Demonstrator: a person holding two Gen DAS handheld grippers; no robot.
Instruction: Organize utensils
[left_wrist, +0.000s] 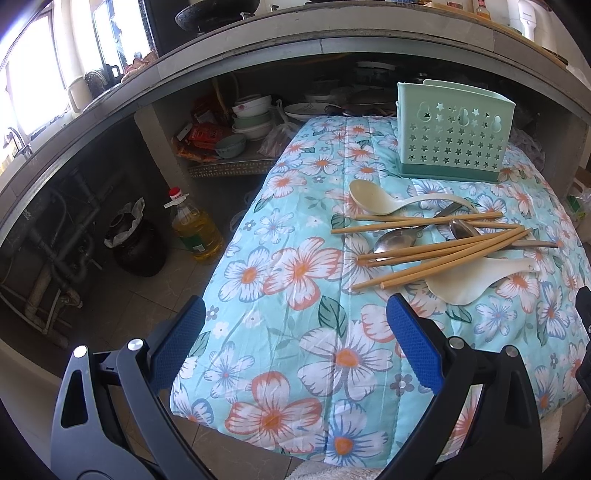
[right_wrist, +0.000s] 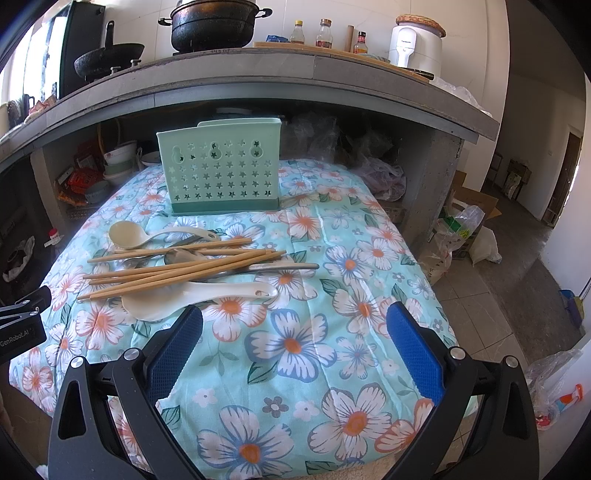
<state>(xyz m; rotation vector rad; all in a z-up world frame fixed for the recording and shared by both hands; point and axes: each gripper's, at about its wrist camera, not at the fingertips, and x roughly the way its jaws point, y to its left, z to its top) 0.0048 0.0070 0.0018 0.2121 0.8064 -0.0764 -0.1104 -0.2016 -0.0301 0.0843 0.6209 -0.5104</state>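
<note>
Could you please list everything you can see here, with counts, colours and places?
Utensil holder: one, mint green, upright at the far end of the quilt.
Chopsticks: several, wooden, piled in front of the holder.
Ladle: one, cream, far side of the pile.
Rice paddle: one, white, near side of the pile.
Metal spoons: at least two, silver, under the chopsticks.
Quilt: one, floral turquoise, under everything.
Oil bottle: one, yellow, on the floor.
Left gripper: fingers open, empty.
Right gripper: fingers open, empty.

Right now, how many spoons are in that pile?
4, perhaps more hidden: a cream ladle nearest the green holder, a white rice paddle nearest the grippers, and two metal spoons under the chopsticks.
</note>
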